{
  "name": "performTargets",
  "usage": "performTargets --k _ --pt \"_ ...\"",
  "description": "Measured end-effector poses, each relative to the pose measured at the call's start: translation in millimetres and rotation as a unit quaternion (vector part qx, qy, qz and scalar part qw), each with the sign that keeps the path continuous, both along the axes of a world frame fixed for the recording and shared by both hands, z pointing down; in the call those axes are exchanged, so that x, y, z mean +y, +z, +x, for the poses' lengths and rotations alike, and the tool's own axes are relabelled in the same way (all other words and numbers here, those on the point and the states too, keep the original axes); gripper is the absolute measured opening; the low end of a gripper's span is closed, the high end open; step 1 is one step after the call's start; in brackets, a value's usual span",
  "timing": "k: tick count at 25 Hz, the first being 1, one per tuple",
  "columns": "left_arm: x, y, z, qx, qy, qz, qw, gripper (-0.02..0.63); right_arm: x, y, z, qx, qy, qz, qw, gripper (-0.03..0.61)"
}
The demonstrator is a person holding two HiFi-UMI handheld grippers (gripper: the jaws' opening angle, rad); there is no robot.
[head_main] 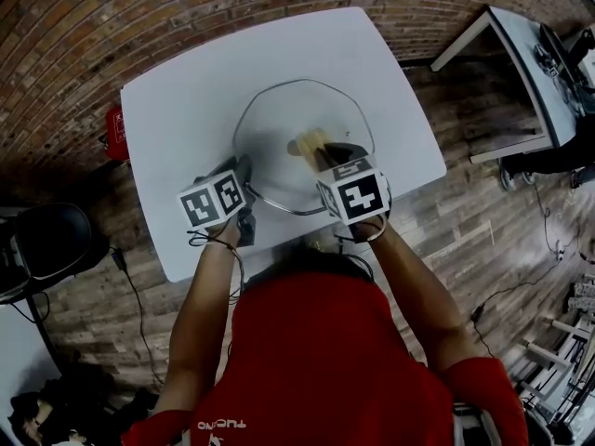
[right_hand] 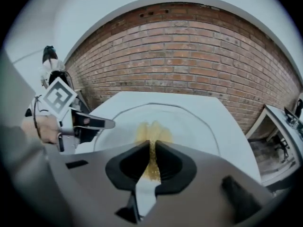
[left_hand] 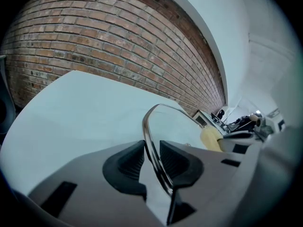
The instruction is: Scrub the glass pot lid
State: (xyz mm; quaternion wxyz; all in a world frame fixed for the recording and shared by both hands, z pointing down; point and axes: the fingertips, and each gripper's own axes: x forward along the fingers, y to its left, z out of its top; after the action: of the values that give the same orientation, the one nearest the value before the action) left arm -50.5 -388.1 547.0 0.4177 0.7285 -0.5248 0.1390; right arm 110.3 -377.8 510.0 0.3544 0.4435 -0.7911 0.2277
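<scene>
A round glass pot lid (head_main: 279, 124) with a metal rim rests on the white table (head_main: 186, 91). My left gripper (head_main: 245, 177) is shut on the near-left edge of the lid; its pads clamp the rim (left_hand: 150, 126) in the left gripper view (left_hand: 151, 154). My right gripper (head_main: 327, 154) is shut on a yellow sponge (head_main: 309, 142) that lies against the glass near the lid's middle. In the right gripper view the sponge (right_hand: 152, 132) sticks out past the pinched jaws (right_hand: 152, 156) over the lid (right_hand: 194, 122), and the left gripper (right_hand: 100, 123) shows at the left.
The table (right_hand: 222, 126) is bare around the lid. A red object (head_main: 114, 130) sits at its left edge. A black chair (head_main: 46, 244) stands to the left, another white table (head_main: 525, 72) to the upper right, and cables lie on the wooden floor.
</scene>
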Motion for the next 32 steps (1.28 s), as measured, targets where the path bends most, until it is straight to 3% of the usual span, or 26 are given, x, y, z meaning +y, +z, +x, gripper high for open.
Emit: performTargets --k 5,8,14,20,24,32 --pt "1 0 0 0.001 -0.001 0.000 1.0000 0.110 50 5 -57 -0.033 -0.063 -0.033 0.997 0.051" --pt "2 0 1 0.002 -0.002 0.000 1.0000 0.109 65 15 -68 -0.028 -0.080 -0.046 0.995 0.051" --pt "4 1 0 0.006 -0.002 -0.001 1.0000 0.110 67 29 -46 0.010 -0.066 -0.042 0.997 0.051" --pt "3 0 1 0.008 -0.002 -0.001 1.0000 0.110 56 30 11 0.044 -0.015 -0.034 0.998 0.051" --pt "4 0 3 0.008 -0.003 -0.001 1.0000 0.110 50 25 39 0.039 0.014 -0.032 0.999 0.051" --pt "4 -1 3 0.005 -0.005 0.001 1.0000 0.110 9 2 8 0.005 0.006 0.016 1.000 0.052"
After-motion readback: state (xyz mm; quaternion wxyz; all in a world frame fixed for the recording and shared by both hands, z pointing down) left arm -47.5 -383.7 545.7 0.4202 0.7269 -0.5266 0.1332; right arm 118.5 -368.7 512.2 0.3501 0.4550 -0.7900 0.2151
